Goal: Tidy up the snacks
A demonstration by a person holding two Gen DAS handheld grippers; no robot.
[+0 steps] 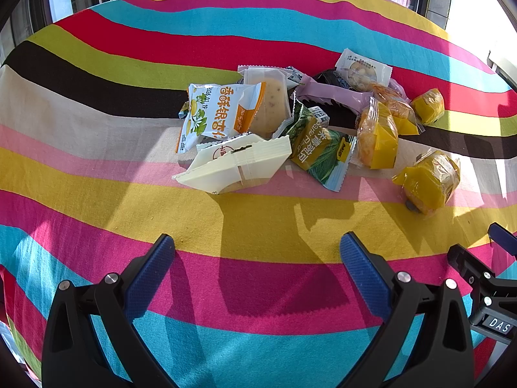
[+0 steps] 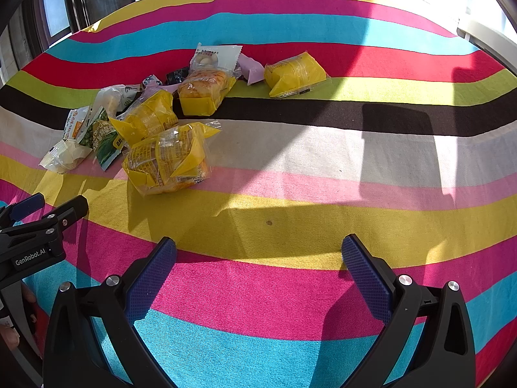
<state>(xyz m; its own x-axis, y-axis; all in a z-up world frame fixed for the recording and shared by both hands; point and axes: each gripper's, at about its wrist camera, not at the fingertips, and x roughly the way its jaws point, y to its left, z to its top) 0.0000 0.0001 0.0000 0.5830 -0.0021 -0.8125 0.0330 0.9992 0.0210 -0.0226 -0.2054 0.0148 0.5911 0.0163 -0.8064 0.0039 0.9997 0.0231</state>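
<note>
Left claw (image 1: 257,247): we held it spread wide, gripping nothing, above the near stripes of the striped tablecloth (image 1: 97,168). Right claw (image 2: 258,249): likewise wide apart and empty, near the cloth's front edge, just beside the left one.

Snacks, all loose on the cloth toward its middle:
- white folded packet (image 1: 236,166), nearest our left claw;
- white and orange packet (image 1: 219,113), behind it and partly overlapped by it;
- green packet (image 1: 318,153), touching the white one's right end;
- four yellow-wrapped cakes, the nearest (image 2: 168,158) ahead of our right claw on its left, one (image 2: 295,74) standing apart toward the far side;
- lilac packet (image 1: 332,97) and a white packet with a round picture (image 1: 363,69) at the back of the heap.

Containers: none visible to us; no box, tray or basket.

Step, as we judged it: sorting not yet begun. The next move called for closing on one outlying piece, likely the nearest cake, rather than digging into overlapped packets.
</note>
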